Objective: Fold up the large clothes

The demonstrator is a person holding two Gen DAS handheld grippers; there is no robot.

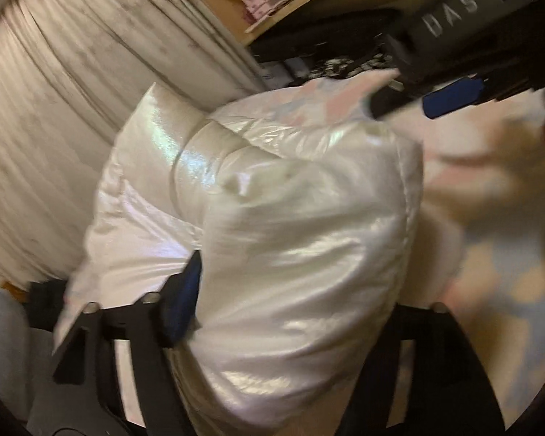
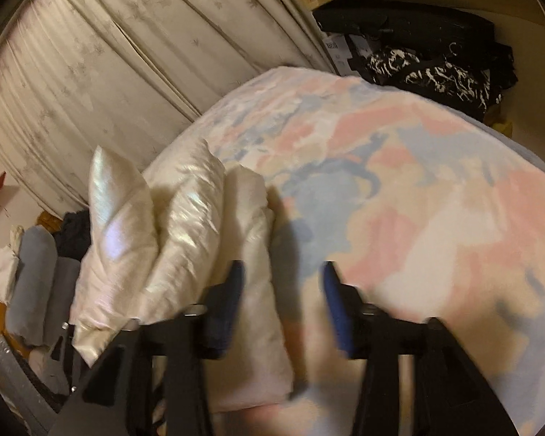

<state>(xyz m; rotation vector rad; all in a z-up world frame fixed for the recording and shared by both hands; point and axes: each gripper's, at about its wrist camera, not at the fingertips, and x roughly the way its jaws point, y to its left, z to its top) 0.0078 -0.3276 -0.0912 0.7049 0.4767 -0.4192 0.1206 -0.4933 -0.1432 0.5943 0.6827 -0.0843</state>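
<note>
Left gripper (image 1: pixel 290 312), jaws apart around the white puffer jacket (image 1: pixel 272 218) filling frame centre on the pastel bedspread (image 2: pixel 418 189); right gripper (image 2: pixel 281 309) open, empty, lower centre; jacket likely light, soft, slippery, so pinch a quilted seam or hem.

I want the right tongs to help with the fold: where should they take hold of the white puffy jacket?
Probably the narrow padded flap at the white puffy jacket's edge nearest the right tongs. It lies loose beside the patterned bedspread, thin enough for the open jaws. Come in from the bedspread side, sliding one finger under it; the bulging middle seems too thick.
</note>
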